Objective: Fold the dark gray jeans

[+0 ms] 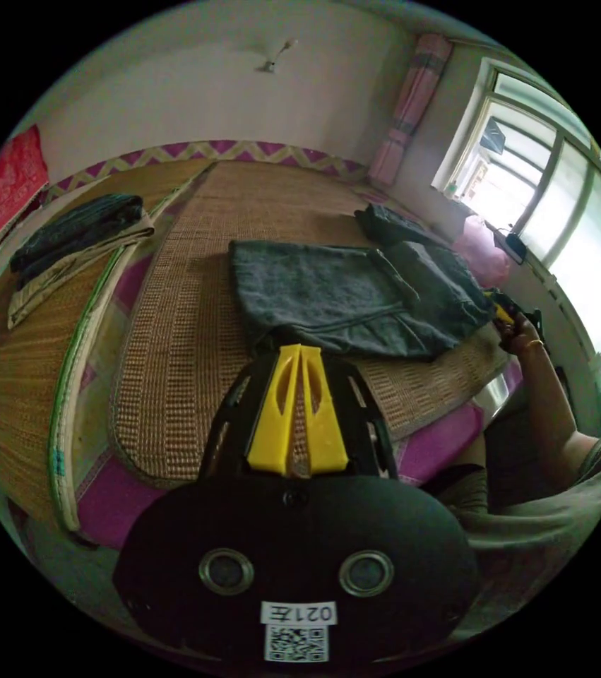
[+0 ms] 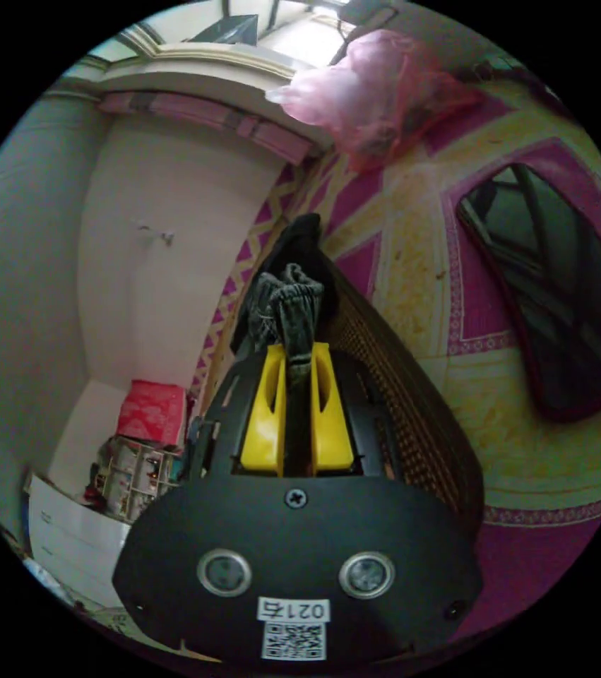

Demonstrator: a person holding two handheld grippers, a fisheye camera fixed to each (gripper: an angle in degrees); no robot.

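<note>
The left gripper (image 1: 299, 351) has its jaws pressed together, tips at the near edge of the dark gray jeans (image 1: 335, 296) spread ahead on the woven mat (image 1: 173, 339). The right gripper (image 2: 298, 349) clamps a bunched fold of the jeans (image 2: 287, 300).

Left gripper (image 1: 299, 351): yellow jaws closed tip to tip, nothing visibly between them.
Right gripper (image 2: 298, 351): yellow jaws pressed on a bunched fold of the dark gray jeans (image 2: 287, 304).
Right hand (image 1: 519, 333): extended forward, wrist bent, forearm (image 1: 553, 406) bare, holding the right gripper.
</note>
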